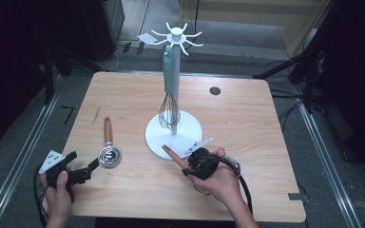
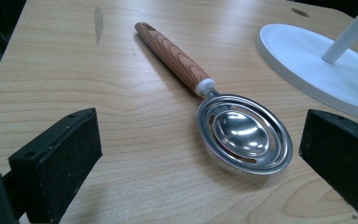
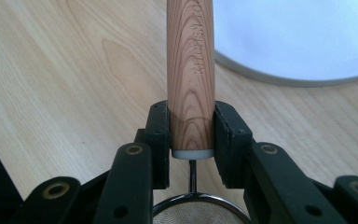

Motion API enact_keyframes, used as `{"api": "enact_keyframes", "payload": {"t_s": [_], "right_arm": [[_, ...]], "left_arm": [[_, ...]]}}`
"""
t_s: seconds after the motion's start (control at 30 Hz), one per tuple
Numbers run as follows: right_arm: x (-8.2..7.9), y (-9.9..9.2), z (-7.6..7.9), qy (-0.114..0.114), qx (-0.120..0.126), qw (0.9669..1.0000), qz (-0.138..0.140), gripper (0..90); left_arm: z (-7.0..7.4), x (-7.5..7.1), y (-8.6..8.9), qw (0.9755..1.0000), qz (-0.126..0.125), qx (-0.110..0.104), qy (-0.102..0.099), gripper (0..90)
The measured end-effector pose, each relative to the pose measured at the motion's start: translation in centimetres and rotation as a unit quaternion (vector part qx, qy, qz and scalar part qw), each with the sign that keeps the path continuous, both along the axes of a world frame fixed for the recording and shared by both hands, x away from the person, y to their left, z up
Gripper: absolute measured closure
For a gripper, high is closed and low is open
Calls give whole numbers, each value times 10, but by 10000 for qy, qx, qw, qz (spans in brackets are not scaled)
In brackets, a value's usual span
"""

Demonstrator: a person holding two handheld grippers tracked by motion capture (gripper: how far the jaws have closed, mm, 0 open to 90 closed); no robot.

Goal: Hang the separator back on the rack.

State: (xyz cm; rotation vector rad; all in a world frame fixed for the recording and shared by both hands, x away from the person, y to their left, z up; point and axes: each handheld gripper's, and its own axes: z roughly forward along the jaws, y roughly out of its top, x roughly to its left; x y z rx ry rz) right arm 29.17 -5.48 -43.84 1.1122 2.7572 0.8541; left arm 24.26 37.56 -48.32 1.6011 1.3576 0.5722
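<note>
Right gripper [image 3: 191, 135] clamps a strainer's [image 3: 190, 70] smooth wood-grain handle near the table's front edge — left gripper [image 2: 200, 154] gapes around a shiny oval steel separator [image 2: 244, 139].

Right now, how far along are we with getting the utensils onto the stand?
One looks done: the whisk hangs from the white stand. In hand: the right gripper is clamped on a wooden-handled strainer beside the stand's base. Left: the egg separator lies on the table, untouched, between the open jaws of the left gripper.
</note>
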Motion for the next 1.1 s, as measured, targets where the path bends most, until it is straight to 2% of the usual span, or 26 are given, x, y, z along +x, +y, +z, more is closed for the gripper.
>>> {"api": "enact_keyframes", "payload": {"t_s": [0.13,0.17,0.3,0.5,0.6,0.73,0.9,1.1], "right_arm": [[1,-8,2,-69,94,9998,-188,712],[2,-13,2,-137,175,9993,-297,712],[3,-22,3,-266,251,9983,-460,712],[3,-29,4,-342,392,9969,-584,712],[4,-33,5,-377,542,9959,-623,712],[4,-36,7,-455,562,9947,-730,712],[5,-43,10,-572,627,9923,-902,712],[4,-48,15,-816,710,9887,-1042,712]], "left_arm": [[0,0,0,10000,0,-1,-5,0],[0,0,0,10000,-1,-1,-5,0],[0,0,0,10000,-9,-1,-3,0],[0,0,0,10000,-5,-3,-2,0],[0,0,0,10000,-5,0,-5,0],[0,0,0,10000,-5,2,-5,0],[0,0,0,10000,-7,4,-2,0],[0,0,0,10000,-11,3,-1,0]]}}
